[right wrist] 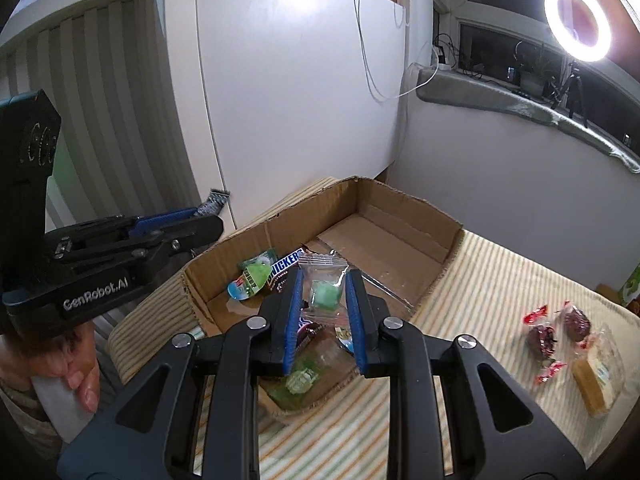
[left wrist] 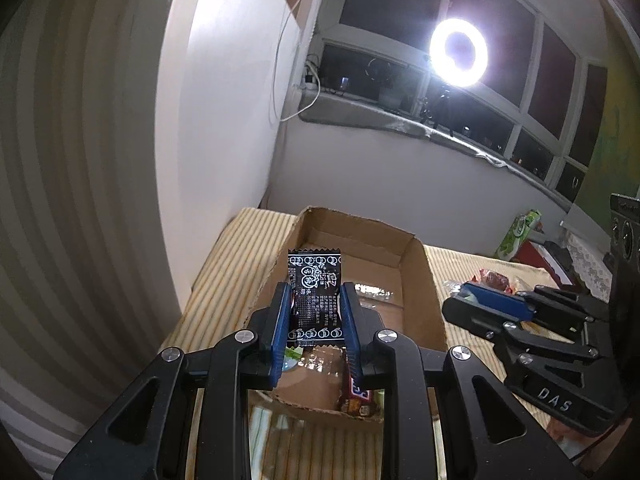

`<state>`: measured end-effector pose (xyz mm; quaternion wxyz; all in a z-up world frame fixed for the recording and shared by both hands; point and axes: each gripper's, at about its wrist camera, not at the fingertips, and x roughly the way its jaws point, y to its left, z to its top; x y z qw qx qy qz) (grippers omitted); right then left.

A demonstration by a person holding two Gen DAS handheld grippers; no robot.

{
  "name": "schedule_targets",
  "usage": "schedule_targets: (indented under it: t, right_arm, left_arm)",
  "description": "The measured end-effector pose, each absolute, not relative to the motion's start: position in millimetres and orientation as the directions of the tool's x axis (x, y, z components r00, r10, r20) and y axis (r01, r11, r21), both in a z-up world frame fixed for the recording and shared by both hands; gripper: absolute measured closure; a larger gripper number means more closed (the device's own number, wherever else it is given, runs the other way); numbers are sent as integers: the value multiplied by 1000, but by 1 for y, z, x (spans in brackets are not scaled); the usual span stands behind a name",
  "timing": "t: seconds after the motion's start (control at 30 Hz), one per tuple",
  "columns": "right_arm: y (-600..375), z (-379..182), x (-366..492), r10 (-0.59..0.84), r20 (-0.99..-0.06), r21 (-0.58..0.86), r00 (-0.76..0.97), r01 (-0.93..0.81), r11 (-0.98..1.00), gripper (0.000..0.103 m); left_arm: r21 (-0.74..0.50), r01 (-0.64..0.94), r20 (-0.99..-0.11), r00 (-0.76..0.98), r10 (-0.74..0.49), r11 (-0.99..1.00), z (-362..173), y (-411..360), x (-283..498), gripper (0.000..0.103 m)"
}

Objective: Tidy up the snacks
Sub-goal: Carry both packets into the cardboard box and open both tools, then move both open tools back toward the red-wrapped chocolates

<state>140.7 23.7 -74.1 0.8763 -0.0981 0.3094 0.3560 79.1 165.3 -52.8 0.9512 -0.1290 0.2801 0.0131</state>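
Left side: left gripper (left wrist: 316,320) clamped on a small black foil sachet with white print (left wrist: 316,296), held upright, serrated top edge clear of the blue pads (left wrist: 280,320). Positioned above the near-left part of the shallow brown cardboard box (left wrist: 416,280); no contact with the box floor visible.

Centre: box resting on a yellow-and-white striped cloth (right wrist: 500,280). Inside, at the near end: a green-and-blue sealed jelly cup (right wrist: 250,280), a brown Snickers bar (right wrist: 286,268), a green wrapped piece (right wrist: 300,380). Far end bare.

Right of centre: right gripper (right wrist: 324,312) closed on a clear plastic packet holding a pale green block (right wrist: 324,292), over the near end of the box, above the snacks already inside.

Far right, on the cloth, well apart from the box: two dark sweets in red-ended wrappers (right wrist: 556,332) and a tan wrapped cake (right wrist: 596,380), not yet collected.

Judged step: delivery into the box, both packets carried and ready for deposit. Roughly midway.

Next move, as judged: lower each packet, part the pads, release inside the walls; light wrappers prone to cling or flutter, hence a low drop. Then retrieval of the far-right items.
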Motion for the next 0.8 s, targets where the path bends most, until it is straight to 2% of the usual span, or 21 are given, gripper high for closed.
schedule_targets:
  t: [0.03, 0.07, 0.1, 0.13, 0.8]
  right_arm:
    - [26, -79, 144, 559, -626, 51, 544, -687, 725, 60]
    - [27, -82, 146, 551, -628, 45, 550, -681, 731, 42]
    - [25, -84, 146, 546, -620, 41, 563, -671, 740, 39]
    - [22, -86, 147, 548, -620, 50, 561, -670, 741, 39]
    - [-3, -74, 118, 576, -575, 55, 581, -676, 735, 39]
  left_arm:
    - [-242, -92, -543, 838, -55, 966, -55, 165, 83, 73]
    - [-244, -91, -548, 834, -59, 966, -57, 165, 86, 52]
    - [-244, -103, -550, 834, -49, 964, -59, 167, 86, 30]
    - [-242, -116, -547, 836, -36, 963, -60, 168, 85, 25]
    - [-185, -156, -527, 849, 36, 970, -39, 156, 61, 25]
